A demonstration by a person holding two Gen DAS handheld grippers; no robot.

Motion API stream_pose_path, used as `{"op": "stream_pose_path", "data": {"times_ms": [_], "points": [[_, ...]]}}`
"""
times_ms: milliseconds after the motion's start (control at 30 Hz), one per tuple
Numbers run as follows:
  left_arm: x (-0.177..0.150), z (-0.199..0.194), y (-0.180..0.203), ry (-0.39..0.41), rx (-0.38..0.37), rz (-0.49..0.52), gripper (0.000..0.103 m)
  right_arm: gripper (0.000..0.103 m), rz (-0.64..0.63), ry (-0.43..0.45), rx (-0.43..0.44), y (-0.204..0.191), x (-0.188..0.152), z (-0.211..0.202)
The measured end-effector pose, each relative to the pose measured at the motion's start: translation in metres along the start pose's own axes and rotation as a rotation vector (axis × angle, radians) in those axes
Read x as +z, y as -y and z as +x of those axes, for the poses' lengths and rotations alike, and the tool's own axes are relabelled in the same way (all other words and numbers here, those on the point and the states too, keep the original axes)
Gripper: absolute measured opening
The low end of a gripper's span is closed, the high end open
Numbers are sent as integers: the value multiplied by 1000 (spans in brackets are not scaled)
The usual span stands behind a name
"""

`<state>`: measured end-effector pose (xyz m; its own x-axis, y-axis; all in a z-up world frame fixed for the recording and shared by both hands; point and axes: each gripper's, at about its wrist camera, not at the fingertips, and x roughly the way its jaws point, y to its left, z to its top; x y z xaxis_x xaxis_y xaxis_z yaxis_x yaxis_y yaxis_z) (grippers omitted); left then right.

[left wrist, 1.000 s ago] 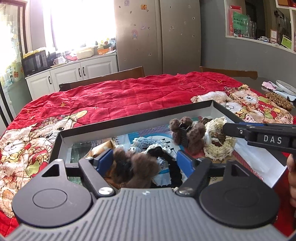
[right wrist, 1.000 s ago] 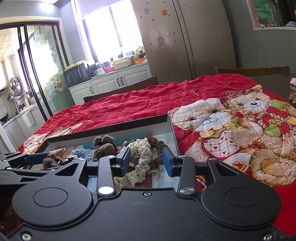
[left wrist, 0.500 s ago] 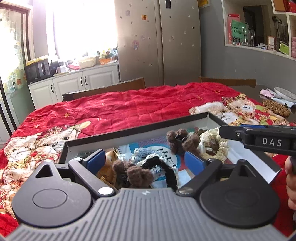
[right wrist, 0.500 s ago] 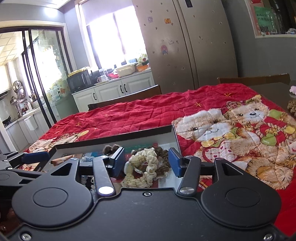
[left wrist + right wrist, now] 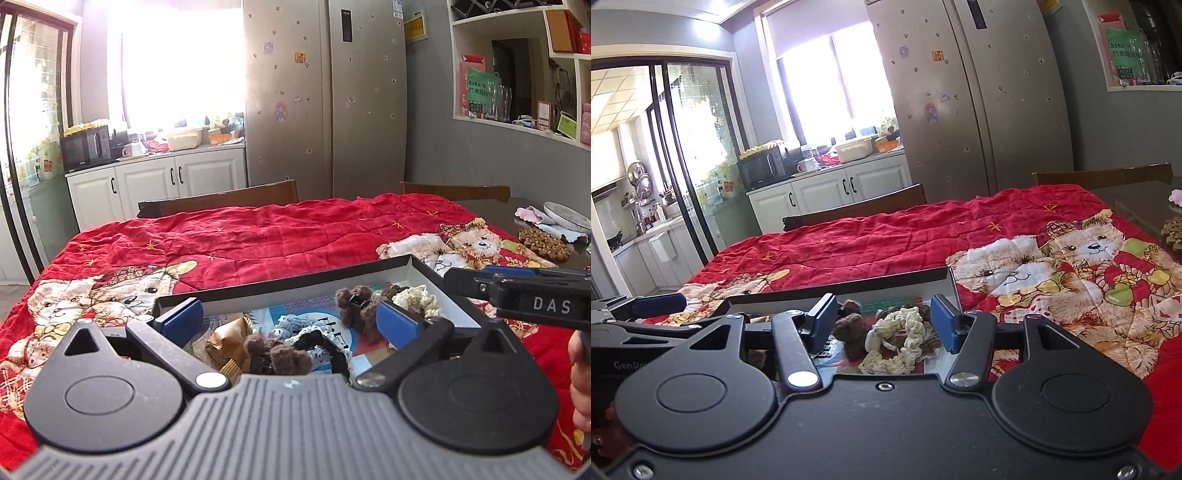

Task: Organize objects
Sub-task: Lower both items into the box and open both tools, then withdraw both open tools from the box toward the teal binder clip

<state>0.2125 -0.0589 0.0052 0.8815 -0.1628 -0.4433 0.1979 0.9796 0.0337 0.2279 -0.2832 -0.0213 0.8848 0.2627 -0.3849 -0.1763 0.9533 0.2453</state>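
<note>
Scrunchies (image 5: 295,350) lie loose in the box (image 5: 288,286) on your red quilt (image 5: 258,236); your left gripper (image 5: 291,319) and right gripper (image 5: 884,323) have both just spread, pinching nothing, and sit higher than before. Fridge (image 5: 325,92) and white cabinets (image 5: 155,181) stand far behind.

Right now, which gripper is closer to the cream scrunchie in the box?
Right. The right gripper hovers over the cream scrunchie, its fingers either side, not touching. The left gripper is further left, above a brown clip.
</note>
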Motion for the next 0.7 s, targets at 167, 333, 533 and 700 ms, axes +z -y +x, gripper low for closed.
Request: {"op": "stream_pose_path", "data": {"times_ms": [167, 333, 533, 700], "points": [[2, -14, -3, 8, 9, 0, 103, 57, -6, 8, 11, -2, 3, -14], [3, -31, -6, 19, 27, 10, 103, 59, -29, 16, 25, -5, 4, -33], [1, -53, -10, 23, 29, 5, 103, 62, -67, 26, 46, -12, 3, -56], [-4, -69, -11, 30, 38, 6, 103, 66, -103, 32, 59, -20, 0, -75]]}}
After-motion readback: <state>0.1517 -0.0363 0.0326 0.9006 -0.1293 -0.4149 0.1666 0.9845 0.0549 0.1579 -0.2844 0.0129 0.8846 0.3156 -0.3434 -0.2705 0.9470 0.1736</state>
